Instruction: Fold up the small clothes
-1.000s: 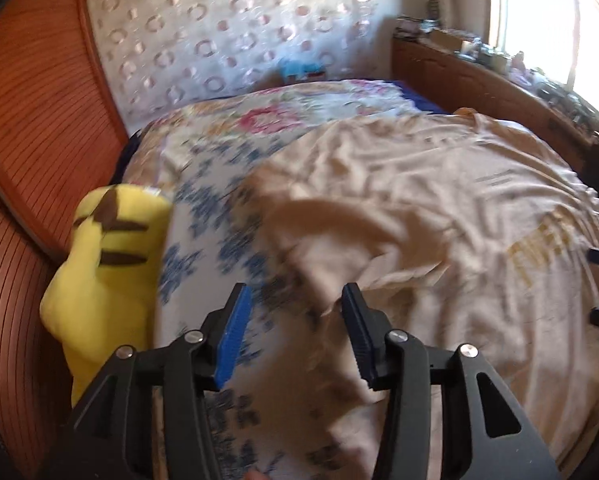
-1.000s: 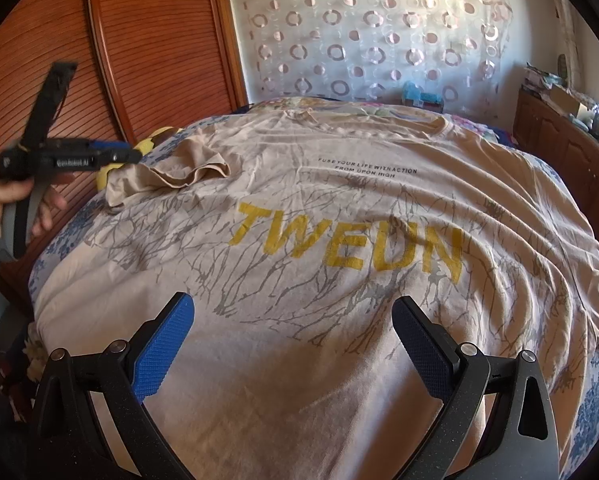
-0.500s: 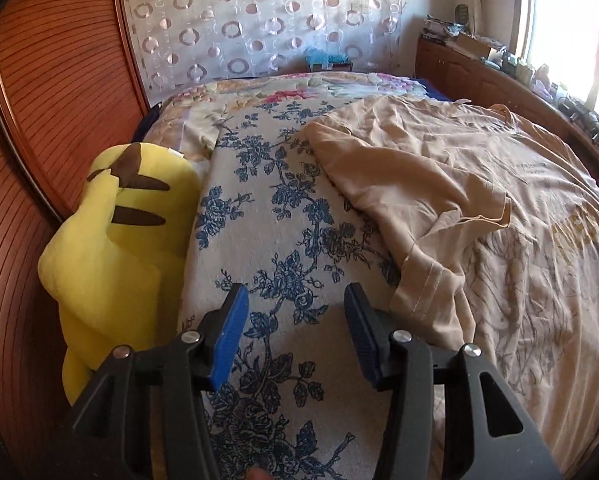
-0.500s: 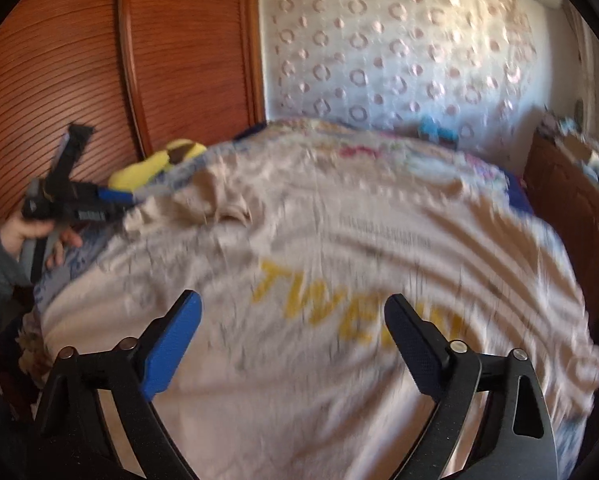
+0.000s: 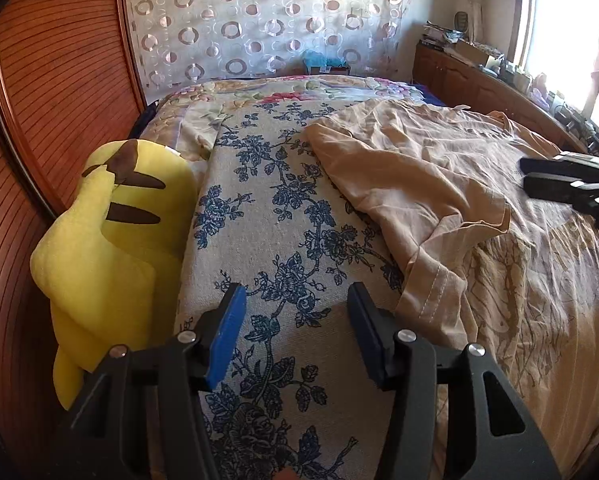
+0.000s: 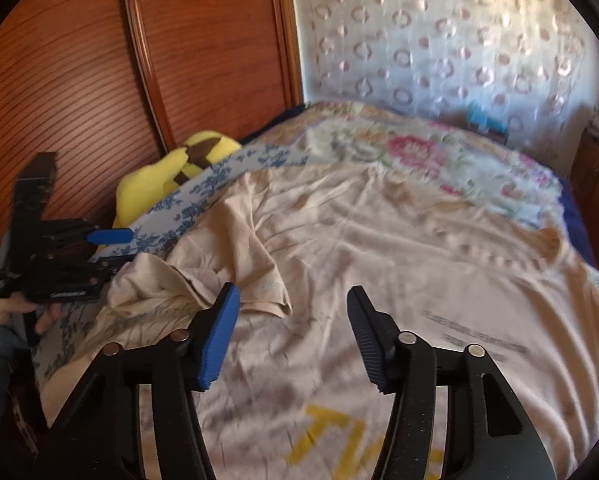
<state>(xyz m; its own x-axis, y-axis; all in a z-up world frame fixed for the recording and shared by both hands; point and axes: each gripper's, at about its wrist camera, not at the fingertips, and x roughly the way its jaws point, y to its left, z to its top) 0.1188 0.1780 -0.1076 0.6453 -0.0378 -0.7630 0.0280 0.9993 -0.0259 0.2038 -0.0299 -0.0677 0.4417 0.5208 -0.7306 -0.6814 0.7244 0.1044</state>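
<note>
Beige T-shirt (image 6: 379, 264) lies print-up across the bed (image 5: 283, 184), its near sleeve (image 5: 439, 236) folded in over the chest; collar toward the far floral end, hem toward the cameras, so long axis runs near to far along the bed.

Left claw (image 5: 295, 332) half open, empty, over bare bedspread just beside the sleeve cuff; right claw (image 6: 291, 336) half open, jaws just been closing, nothing between them, above the chest.

Risks, judged: thin fabric bunches, so a pinch may catch two layers or the bedspread; dragging would undo the sleeve fold; yellow plush (image 5: 107, 248) at the bed edge could be knocked.
</note>
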